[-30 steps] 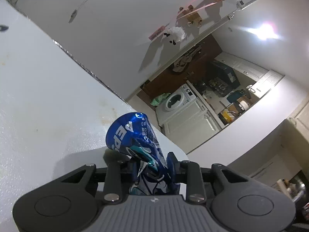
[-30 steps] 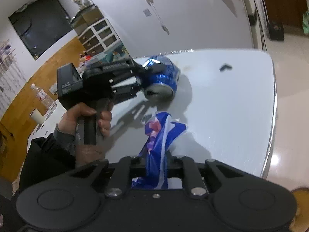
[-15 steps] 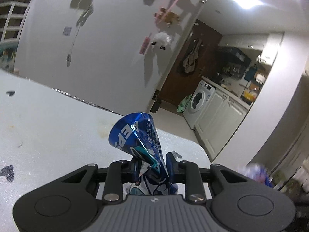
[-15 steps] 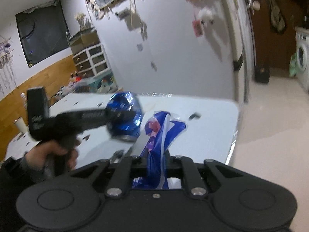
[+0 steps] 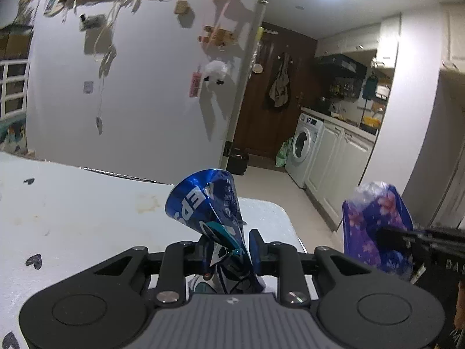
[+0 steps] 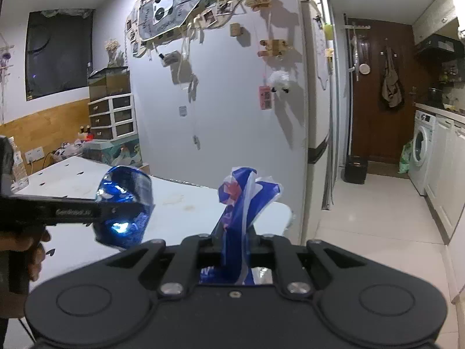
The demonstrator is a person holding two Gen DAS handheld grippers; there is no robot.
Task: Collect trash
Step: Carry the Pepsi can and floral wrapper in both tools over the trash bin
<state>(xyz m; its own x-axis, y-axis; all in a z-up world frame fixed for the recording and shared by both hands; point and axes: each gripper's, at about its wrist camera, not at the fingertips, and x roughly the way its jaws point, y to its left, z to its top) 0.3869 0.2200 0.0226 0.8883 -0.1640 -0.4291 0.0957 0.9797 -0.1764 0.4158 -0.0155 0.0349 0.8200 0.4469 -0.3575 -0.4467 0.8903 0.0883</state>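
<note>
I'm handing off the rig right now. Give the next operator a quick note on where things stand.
Left tongs: shut on the crushed blue can, held above the white table.
Right tongs: shut on a blue wrapper, also off the table.
Done: both pieces picked up.
Left: drop both into a bin; a dark one may be by the door, but I can't confirm it.

Seemingly "EP" on crushed can
</note>
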